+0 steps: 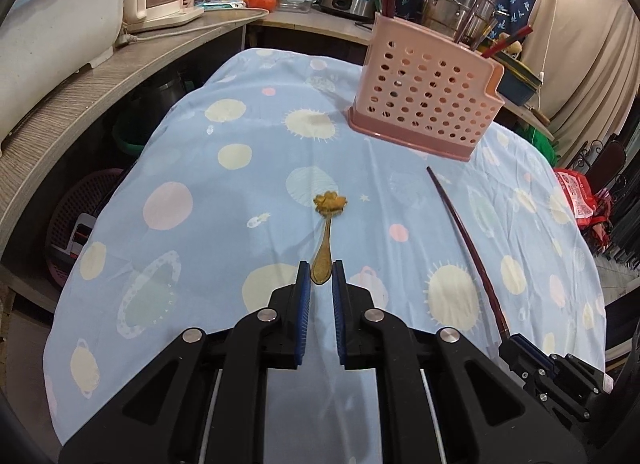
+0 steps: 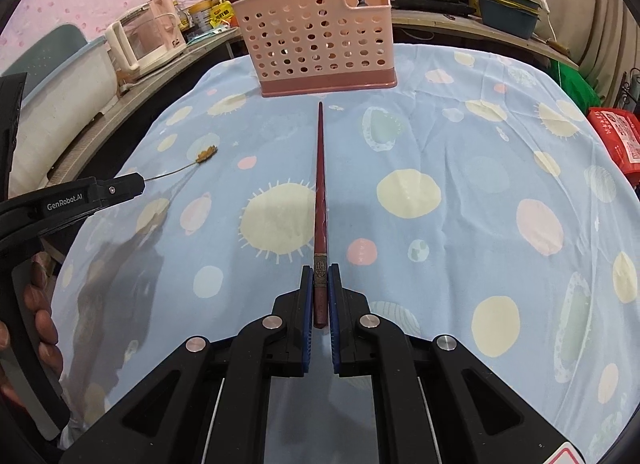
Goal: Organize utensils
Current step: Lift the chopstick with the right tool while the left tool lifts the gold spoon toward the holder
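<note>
Pink perforated utensil holder [image 2: 316, 38] at upper centre awaits: left hand-held gripper [image 1: 321, 276] clamps a gold spoon [image 1: 325, 248], right hand-held gripper [image 2: 321, 284] a red chopstick [image 2: 320, 184]; both likely need lifting over its rim.

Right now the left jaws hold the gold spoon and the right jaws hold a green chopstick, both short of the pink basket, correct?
Not quite: the chopstick in the right gripper is dark red, not green, as the right wrist view shows. The left gripper does hold the gold spoon, both short of the pink basket.
</note>
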{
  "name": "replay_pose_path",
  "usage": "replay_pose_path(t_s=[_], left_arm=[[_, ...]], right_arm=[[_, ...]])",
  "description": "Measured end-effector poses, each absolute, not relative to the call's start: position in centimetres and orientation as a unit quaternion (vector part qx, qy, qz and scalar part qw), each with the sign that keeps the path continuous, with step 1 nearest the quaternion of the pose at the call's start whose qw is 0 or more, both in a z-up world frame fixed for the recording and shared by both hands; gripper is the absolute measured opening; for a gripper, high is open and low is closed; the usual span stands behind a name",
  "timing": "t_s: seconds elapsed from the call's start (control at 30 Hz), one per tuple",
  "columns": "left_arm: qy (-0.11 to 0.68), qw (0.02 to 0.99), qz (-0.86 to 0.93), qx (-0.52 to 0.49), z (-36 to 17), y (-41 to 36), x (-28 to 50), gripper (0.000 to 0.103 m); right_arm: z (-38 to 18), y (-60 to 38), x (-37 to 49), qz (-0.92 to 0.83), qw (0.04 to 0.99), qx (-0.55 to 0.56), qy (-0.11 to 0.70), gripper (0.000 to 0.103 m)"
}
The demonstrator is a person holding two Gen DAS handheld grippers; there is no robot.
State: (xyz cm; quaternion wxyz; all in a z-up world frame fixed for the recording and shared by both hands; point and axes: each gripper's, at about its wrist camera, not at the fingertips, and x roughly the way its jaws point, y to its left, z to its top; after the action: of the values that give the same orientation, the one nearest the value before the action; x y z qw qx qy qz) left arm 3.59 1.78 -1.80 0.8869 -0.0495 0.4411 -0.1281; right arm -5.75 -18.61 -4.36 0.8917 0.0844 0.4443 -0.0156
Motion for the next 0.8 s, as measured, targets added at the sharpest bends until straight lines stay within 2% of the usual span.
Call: replay_pose_path(t_s=[0.8], left_arm=[[0.378,0.913,-0.139,-0.06,5.3,2.5,3.0,0.01]], right_arm=[[4.7,-19.5,-6.9,0.006,0.925,0.112,0.364,0.007]])
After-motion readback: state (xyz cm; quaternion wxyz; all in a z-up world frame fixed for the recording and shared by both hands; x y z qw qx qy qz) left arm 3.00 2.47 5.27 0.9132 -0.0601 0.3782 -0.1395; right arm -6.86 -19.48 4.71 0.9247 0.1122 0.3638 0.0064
